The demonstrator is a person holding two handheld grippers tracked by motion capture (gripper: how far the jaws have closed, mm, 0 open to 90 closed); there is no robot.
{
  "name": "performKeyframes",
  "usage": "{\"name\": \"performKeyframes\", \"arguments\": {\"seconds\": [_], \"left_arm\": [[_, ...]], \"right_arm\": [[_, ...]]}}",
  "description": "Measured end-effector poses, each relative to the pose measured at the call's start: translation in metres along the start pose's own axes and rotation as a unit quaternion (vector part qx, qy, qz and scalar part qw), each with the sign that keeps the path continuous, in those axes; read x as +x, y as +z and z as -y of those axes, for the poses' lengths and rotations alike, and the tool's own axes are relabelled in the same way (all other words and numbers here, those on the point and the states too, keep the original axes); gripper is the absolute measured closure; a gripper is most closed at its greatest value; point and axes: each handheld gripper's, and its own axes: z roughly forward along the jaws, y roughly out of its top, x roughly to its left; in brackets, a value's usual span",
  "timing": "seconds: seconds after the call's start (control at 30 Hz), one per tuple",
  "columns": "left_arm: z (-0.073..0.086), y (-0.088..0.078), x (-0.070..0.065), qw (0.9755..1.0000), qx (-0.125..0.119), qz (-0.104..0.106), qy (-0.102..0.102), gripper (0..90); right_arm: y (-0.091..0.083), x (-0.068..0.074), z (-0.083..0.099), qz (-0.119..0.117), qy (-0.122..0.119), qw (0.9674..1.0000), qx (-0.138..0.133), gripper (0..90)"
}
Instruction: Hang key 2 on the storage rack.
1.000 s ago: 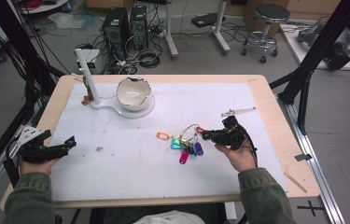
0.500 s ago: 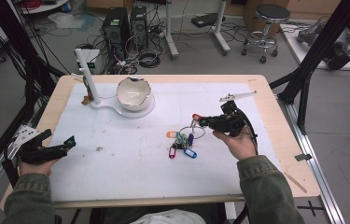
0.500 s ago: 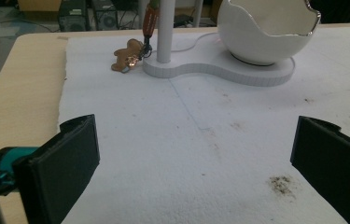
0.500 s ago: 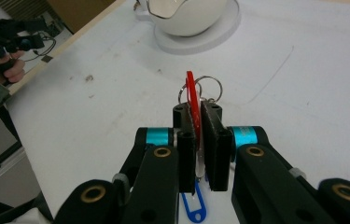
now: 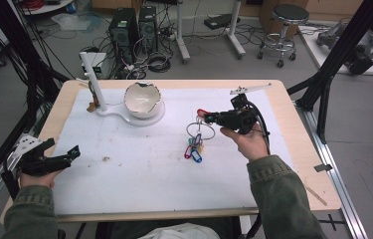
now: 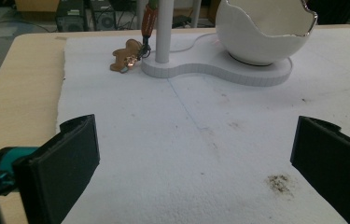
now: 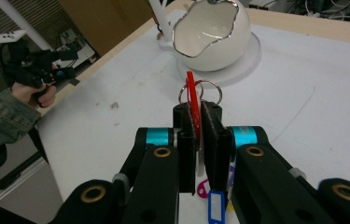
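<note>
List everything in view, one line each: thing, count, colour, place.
key-tag bunch: one, red, blue, purple and yellow tags on wire rings, hanging above the mat from the right gripper
red tag: one, clamped between the jaws
eggshell-shaped bowl: one, white, on the stand's base
stand: one, white post, far left of mat
brown figure charm: one, beside the post
mat: one, white, covering the table
table: one, light wood
left gripper: black, open, near left edge
right gripper: black, shut
</note>
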Motion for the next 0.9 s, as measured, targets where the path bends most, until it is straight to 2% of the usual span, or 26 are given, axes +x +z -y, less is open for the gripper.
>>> {"name": "performKeyframes", "arguments": {"seconds": [0.17, 0.33, 0.5, 0.9], "left_arm": [[0.000, -0.001, 0.000, 1.0000, 0.000, 0.001, 0.001, 1.7], [0.001, -0.001, 0.000, 1.0000, -0.001, 0.003, 0.000, 1.7], [0.001, -0.001, 0.001, 1.0000, -0.002, 0.004, 0.000, 1.7], [0.001, -0.003, 0.003, 1.0000, -0.004, 0.004, -0.001, 1.7]], "right_arm": [[0.002, 0.008, -0.014, -0.010, -0.009, 0.9999, -0.005, 85.3], [0.006, 0.014, -0.027, -0.024, -0.006, 0.9996, -0.010, 85.3], [0.012, 0.021, -0.039, -0.035, -0.012, 0.9992, -0.013, 85.3], [0.021, 0.032, -0.063, -0.045, -0.021, 0.9985, -0.023, 85.2]]}}
